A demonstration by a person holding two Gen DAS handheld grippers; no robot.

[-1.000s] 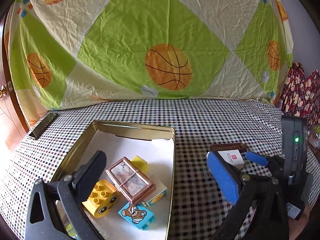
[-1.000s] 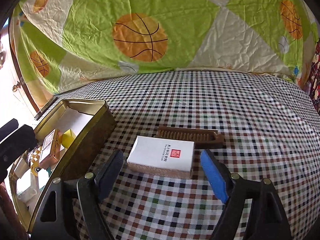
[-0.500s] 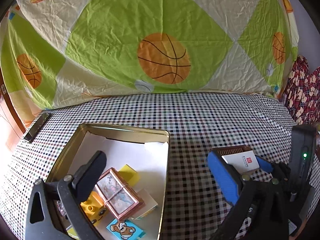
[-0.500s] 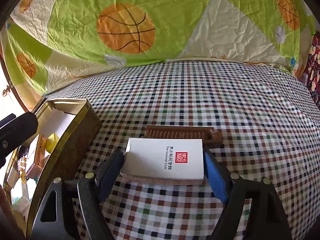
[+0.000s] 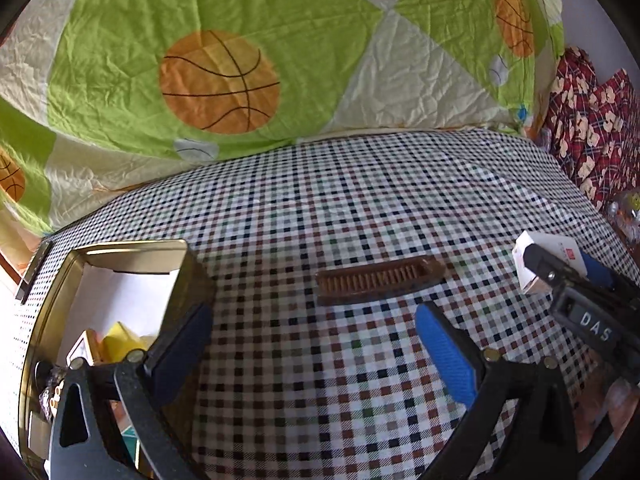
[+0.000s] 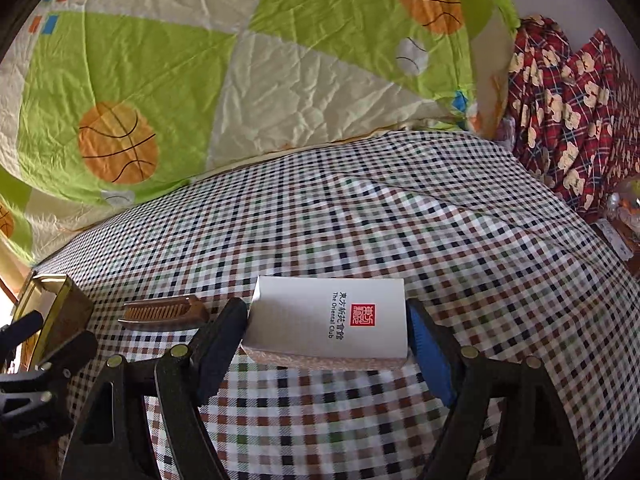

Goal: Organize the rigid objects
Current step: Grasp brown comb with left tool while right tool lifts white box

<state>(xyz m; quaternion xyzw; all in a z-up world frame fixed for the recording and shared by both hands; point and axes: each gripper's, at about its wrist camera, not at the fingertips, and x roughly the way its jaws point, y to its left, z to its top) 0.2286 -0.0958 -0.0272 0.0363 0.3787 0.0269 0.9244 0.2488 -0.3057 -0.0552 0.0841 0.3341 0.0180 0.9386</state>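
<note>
Right tongs [image 6: 326, 344] clamp the white box [image 6: 328, 318], lifted off the checked bedsheet [image 6: 460, 240]. Left tongs [image 5: 312, 344] wide, empty, over sheet near brown comb [image 5: 378, 280]. Only left view shows toys inside gold tin [image 5: 132, 249]; right view sees just its corner.

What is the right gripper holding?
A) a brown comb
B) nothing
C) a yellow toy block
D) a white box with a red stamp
D: in the right wrist view the white box sits clamped between the right gripper's two pads, while the comb lies loose on the checked cloth beside it.
</note>
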